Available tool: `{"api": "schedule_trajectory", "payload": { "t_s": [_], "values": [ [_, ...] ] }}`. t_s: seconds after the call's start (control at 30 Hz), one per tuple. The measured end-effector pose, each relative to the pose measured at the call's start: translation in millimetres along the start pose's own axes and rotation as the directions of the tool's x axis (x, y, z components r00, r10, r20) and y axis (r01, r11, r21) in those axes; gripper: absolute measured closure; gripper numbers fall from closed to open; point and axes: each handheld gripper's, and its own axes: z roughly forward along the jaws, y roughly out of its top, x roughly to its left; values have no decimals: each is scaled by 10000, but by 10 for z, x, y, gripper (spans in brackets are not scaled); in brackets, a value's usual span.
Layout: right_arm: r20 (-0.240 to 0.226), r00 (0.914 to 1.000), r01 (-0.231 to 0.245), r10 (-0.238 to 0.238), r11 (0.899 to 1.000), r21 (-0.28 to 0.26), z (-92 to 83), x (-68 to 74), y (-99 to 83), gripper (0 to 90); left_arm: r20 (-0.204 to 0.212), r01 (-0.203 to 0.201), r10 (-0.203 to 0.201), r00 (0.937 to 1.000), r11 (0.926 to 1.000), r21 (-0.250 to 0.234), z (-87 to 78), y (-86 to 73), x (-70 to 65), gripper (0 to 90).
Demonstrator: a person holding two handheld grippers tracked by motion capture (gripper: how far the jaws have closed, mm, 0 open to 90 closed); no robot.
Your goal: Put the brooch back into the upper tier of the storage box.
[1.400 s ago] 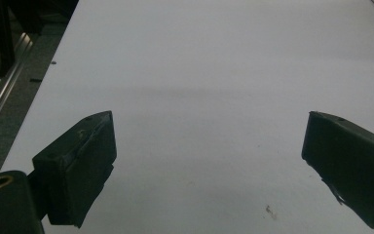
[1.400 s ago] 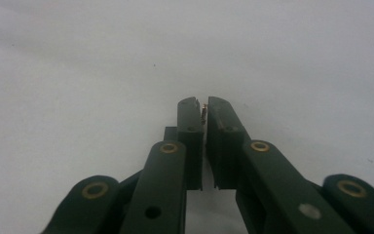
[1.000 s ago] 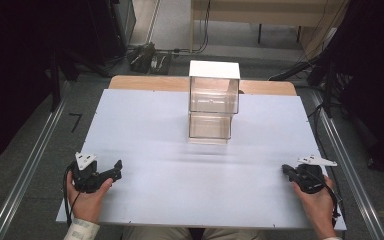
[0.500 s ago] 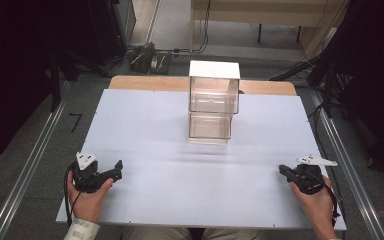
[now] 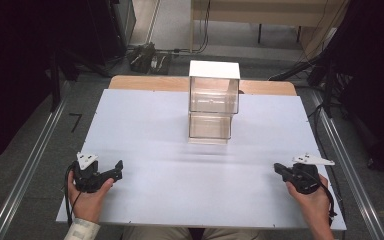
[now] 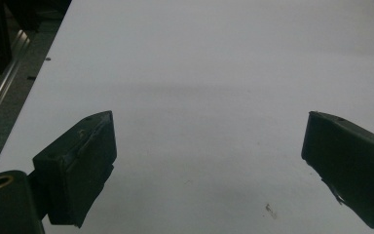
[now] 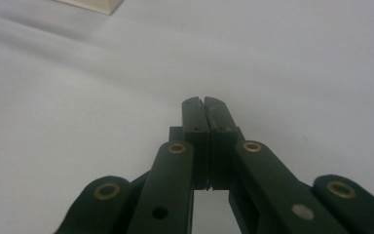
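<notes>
Left gripper point(image 5: 115, 169) is rested at the near-left edge of the white table point(image 5: 145, 125), jaws spread wide with bare tabletop between them in the left gripper view; nothing held. Right gripper point(image 5: 278, 168) is rested at the near-right edge, jaws clenched pad to pad on nothing, as the right gripper view confirms. Both are well apart from the clear stacked boxes point(image 5: 213, 102), which are set at table centre toward the far edge, approx. midway between the grippers. Placement is judged a neutral start pose: work item equally reachable from either side. Stack is upright, long axis vertical, white lid point(image 5: 214, 69) on top; upper box sits slightly farther back than the lower.
</notes>
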Motion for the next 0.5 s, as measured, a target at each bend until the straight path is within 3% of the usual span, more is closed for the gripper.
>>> {"api": "schedule_trajectory", "payload": {
  "t_s": [0.2, 0.5],
  "values": [
    [-397, 9985, 362, -367, 9993, -134, 15, 176, 96, 866, 32, 27, -27, 10000, 10000, -6, -4, 1, 4, 69],
    [-614, 9960, 636, -656, 9974, -332, -9, 301, 177, 866, 66, 71, -71, 10000, 10000, -45, -8, 2, 7, 69]
  ]
}}
